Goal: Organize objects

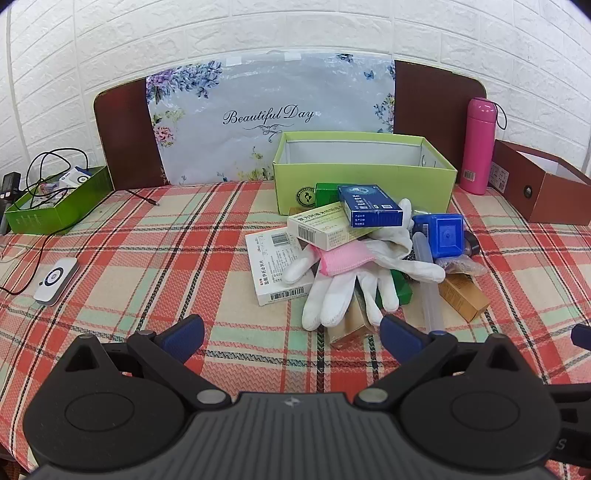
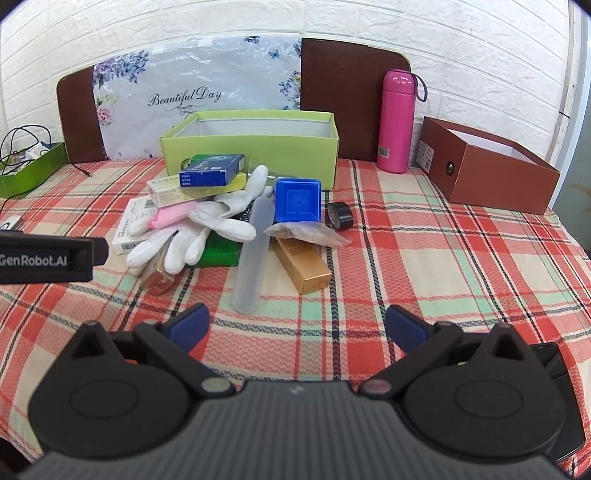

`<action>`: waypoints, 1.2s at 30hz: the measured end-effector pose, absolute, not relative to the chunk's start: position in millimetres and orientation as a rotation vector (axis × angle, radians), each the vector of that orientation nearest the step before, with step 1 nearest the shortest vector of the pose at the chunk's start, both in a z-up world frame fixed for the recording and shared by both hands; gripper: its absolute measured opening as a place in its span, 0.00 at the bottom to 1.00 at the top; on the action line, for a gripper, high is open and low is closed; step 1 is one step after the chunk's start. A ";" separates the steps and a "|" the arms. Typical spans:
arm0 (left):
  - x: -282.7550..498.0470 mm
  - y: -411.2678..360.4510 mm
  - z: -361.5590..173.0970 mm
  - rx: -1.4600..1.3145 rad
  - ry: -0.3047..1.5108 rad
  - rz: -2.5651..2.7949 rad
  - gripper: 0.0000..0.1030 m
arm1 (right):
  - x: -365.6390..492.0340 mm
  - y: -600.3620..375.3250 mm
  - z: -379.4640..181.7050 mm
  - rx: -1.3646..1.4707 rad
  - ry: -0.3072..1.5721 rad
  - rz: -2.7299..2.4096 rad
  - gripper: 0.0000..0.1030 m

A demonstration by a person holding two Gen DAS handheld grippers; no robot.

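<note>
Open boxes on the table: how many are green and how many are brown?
Green: 2, the big green box and the small green box
Brown: 1, the brown box
Total: 3

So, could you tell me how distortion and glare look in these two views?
Left wrist view: fisheye bends the brick wall, dark corners, glare on the floral bag. Right wrist view: same bowing, pile sharp, the pink bottle leans inward.

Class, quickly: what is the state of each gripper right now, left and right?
Left gripper: open, holding nothing, short of the pile.
Right gripper: open, holding nothing, over bare cloth.
</note>
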State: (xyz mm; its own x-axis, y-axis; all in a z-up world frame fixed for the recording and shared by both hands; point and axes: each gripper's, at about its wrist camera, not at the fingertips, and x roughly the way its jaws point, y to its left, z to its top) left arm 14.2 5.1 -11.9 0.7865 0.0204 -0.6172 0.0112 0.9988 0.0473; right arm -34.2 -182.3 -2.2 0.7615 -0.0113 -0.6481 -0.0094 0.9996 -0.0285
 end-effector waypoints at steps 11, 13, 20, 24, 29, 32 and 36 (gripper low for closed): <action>18.5 5.9 -16.4 0.049 0.676 -0.001 1.00 | -30.2 -180.4 -6.2 -0.039 0.714 0.001 1.00; 20.2 6.6 -17.1 0.048 0.680 -0.001 1.00 | -29.0 -179.2 -7.2 -0.044 0.716 0.003 1.00; 26.2 10.1 -23.3 0.042 0.696 -0.009 1.00 | -23.0 -175.3 -13.0 -0.058 0.729 0.012 1.00; 28.7 18.4 -28.5 0.019 0.693 -0.041 1.00 | -19.2 -174.7 -18.6 -0.048 0.732 0.033 1.00; 39.3 36.7 -31.5 -0.007 0.693 -0.094 1.00 | -11.4 -171.2 -26.9 -0.016 0.739 0.123 1.00; 52.1 48.6 -28.4 -0.002 0.675 -0.126 1.00 | -1.5 -166.6 -31.2 0.002 0.742 0.167 1.00; 81.1 66.3 -32.5 0.040 0.659 -0.092 1.00 | 14.4 -160.3 -33.9 -0.002 0.740 0.192 0.92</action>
